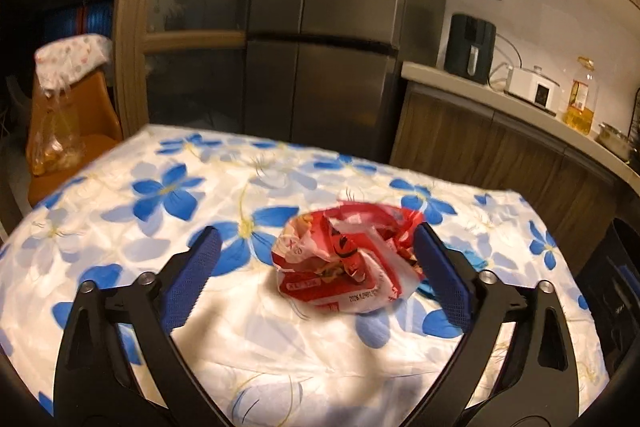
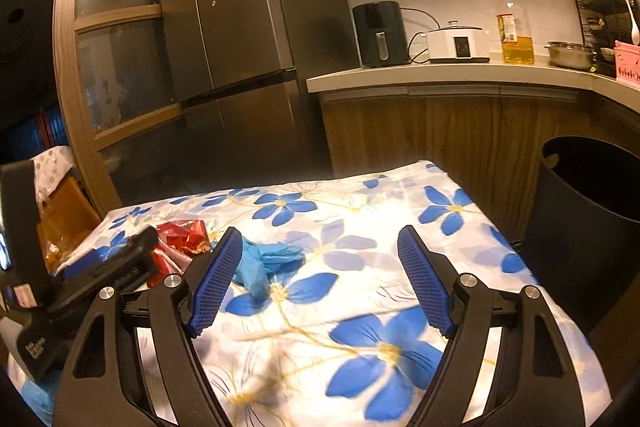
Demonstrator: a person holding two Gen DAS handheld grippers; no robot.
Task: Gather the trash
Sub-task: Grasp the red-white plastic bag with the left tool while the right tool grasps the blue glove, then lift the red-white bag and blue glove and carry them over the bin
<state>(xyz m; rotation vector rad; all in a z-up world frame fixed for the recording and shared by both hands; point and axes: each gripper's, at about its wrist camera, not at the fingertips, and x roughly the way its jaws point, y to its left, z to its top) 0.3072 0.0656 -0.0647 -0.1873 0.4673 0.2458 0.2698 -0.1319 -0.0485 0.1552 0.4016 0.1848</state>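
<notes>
L gripper (image 1: 316,247) jaws wide apart, crumpled red wrapper (image 1: 340,259) on floral tablecloth (image 1: 160,187) between them, not clamped. R gripper (image 2: 320,259) also apart, empty; blue glove (image 2: 264,259) by its left finger. Black bin (image 2: 584,227) at table's right.

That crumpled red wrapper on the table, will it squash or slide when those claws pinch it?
The red wrapper is thin, creased film, so it probably crushes flat between the left gripper. It looks very light and could skid on the smooth flowered tablecloth.
</notes>
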